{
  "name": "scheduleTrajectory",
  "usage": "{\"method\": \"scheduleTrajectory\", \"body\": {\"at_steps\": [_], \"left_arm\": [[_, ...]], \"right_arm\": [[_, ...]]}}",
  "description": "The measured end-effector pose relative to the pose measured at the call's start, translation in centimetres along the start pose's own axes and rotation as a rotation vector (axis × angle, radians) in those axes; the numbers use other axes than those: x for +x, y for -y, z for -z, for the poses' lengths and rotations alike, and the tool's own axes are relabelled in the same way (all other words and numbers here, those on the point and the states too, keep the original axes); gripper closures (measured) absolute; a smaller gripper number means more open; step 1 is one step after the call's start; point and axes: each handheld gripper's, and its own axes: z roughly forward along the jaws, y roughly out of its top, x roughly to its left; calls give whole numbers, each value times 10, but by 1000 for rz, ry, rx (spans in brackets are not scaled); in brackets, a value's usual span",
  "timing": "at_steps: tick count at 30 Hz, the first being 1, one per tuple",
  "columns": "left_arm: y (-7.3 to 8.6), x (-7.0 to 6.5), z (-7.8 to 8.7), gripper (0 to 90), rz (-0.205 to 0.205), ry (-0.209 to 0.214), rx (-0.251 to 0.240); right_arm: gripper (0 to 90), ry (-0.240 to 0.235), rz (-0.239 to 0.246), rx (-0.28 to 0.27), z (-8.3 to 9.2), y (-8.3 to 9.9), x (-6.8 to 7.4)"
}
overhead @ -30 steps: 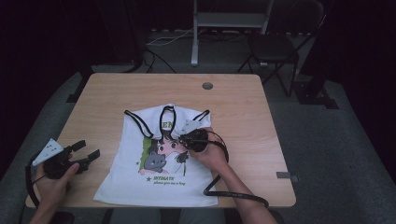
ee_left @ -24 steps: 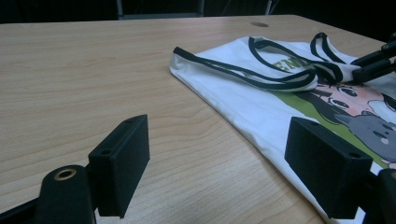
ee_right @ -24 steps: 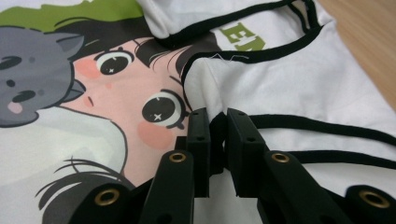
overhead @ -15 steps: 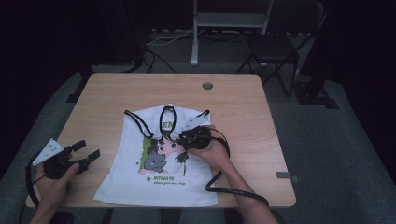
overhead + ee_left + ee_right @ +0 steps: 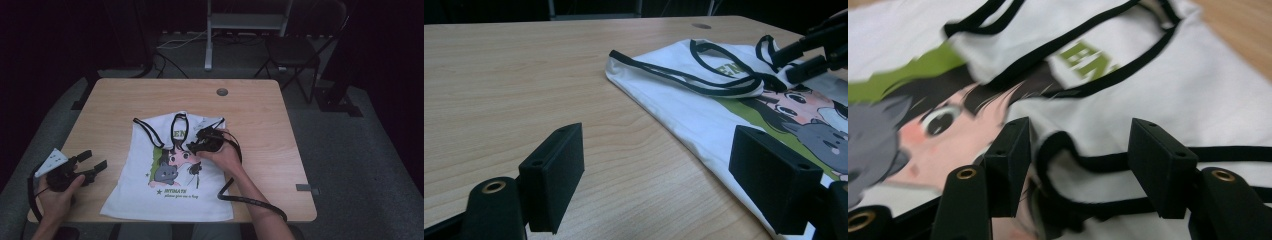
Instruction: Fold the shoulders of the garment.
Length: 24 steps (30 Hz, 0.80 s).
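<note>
From the high view, a white tank top [image 5: 170, 175] lies flat on the table [image 5: 260, 115], its straps towards the far edge. The right gripper [image 5: 205, 141] sits over the right strap; the left gripper [image 5: 92, 165] rests left of the tank top, fingers released.

In the left gripper view, its fingers [image 5: 555, 180] stand wide with nothing between, the tank top [image 5: 684, 105] just beyond.

In the right gripper view, the fingers [image 5: 1160, 165] have just been opening, a black-edged strap [image 5: 1063, 145] loose between them. It looks like a fold step just let go; next probably calls for withdrawing clear of the strap.
</note>
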Motion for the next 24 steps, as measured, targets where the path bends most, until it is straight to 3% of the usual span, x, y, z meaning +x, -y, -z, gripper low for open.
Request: {"method": "scheduleTrajectory", "body": {"at_steps": [5,8,10,12,15,18,21,24], "left_arm": [[0,0,-1,216,-6,2,4],[-5,-1,-4,217,-18,-3,4],[-15,-2,-8,217,-23,17,4],[-31,-5,-16,217,-42,26,12],[-60,-14,-38,217,-46,71,4],[-83,-29,-72,217,-81,64,73],[-97,-49,-115,216,-165,25,192],[-102,-66,-145,216,-244,19,259]], "right_arm": [[416,-26,29,21,3,1,6],[398,-29,-13,-40,11,-5,0],[390,-21,-61,-81,15,-9,-8],[380,23,-96,-86,16,-11,-15],[365,98,-97,-35,9,-11,-18],[358,159,-62,22,1,-7,-18],[357,182,-19,38,-2,-3,-13],[353,199,32,47,0,-4,-6]]}}
